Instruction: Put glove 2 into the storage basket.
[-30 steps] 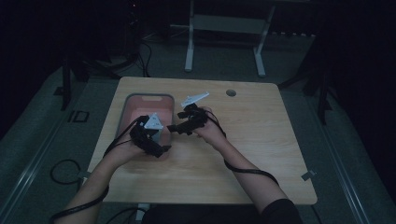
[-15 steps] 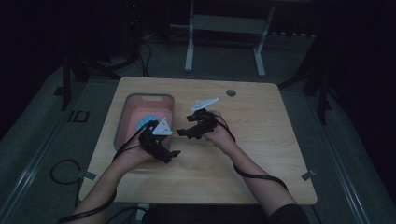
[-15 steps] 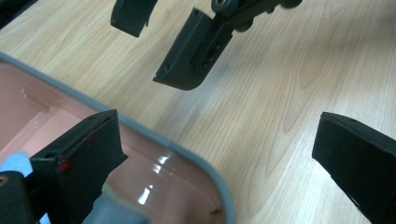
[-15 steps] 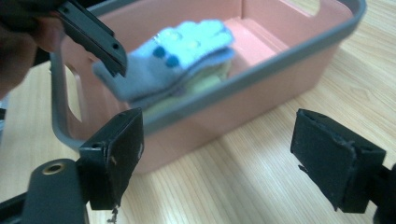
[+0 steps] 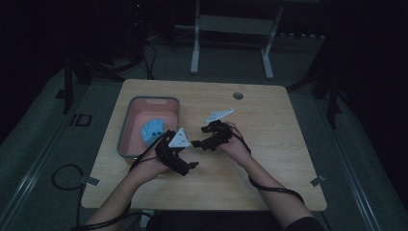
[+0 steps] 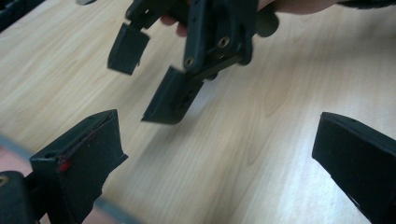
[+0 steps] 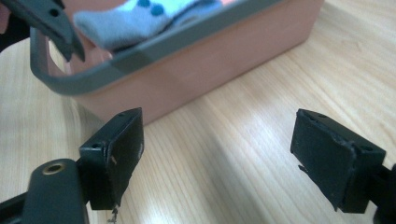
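1. One pink bin (image 5: 126, 126) with a grey rim sits at the left of the tabletop (image 5: 269, 110). Inside it lies one light blue sock with darker dots (image 5: 152, 129); the right claw view shows it draped against the near rim (image 7: 135, 18).
2. The left claw (image 5: 188, 165) hangs just right of the bin, over bare wood. It is released: its own view shows both jaws spread wide with nothing between them (image 6: 215, 154).
3. The right claw (image 5: 197, 143) is just beside it, tips nearly meeting the left one, and points toward the bin. It too is released, jaws wide apart and empty (image 7: 217, 154).
4. Judged from this, the sock looks already placed and both claws are clear of it. To finish well, keep the jaws spread, draw the hands apart so the tips do not knock together, and stay off the bin's rim.
5. Count: one bin, one sock, two claws, one round hole (image 5: 238, 95) in the tabletop's far edge.
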Demonstrator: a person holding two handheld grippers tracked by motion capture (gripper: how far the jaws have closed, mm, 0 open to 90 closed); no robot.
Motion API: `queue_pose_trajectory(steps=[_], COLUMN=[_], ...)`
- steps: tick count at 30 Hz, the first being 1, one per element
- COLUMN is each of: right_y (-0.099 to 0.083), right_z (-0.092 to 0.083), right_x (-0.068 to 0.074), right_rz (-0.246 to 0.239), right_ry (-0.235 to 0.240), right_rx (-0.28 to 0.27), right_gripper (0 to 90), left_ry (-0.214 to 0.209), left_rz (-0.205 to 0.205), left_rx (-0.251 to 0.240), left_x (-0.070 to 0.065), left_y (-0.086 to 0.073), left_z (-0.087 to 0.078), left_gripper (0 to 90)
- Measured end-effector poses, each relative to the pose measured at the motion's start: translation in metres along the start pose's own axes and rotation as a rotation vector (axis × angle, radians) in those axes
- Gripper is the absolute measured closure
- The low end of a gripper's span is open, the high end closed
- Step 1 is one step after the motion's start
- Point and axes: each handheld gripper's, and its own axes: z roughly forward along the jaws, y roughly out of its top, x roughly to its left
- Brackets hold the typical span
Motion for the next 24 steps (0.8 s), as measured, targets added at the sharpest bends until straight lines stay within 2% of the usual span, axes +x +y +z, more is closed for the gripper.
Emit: queue_pose_trajectory(steps=[2,10,12,16,22,24], right_y=[-0.004,-0.022,-0.028,-0.038,-0.051,-0.055], right_z=[0.000,-0.004,-0.004,-0.003,-0.003,-0.002], right_x=[-0.002,-0.008,-0.010,-0.013,-0.015,-0.015], right_rz=[0.006,0.035,0.051,0.056,0.067,0.067], right_ry=[0.000,-0.010,-0.008,-0.011,-0.010,-0.010], right_rx=[0.001,0.004,0.002,0.013,0.017,0.026], right_gripper=[17.3,17.3,17.2,16.3,15.8,15.8], left_ry=[-0.027,-0.073,-0.079,-0.077,-0.109,-0.108], left_rz=[-0.004,0.012,0.007,0.021,0.020,0.030], left_rx=[0.004,0.006,0.009,0.025,0.045,0.062], left_x=[-0.003,-0.018,-0.019,-0.023,-0.032,-0.034], left_y=[0.001,-0.002,-0.003,-0.005,-0.013,-0.015], left_z=[0.004,0.022,0.026,0.032,0.049,0.054], left_gripper=[1.4,1.4,1.4,1.4,1.4,1.4])
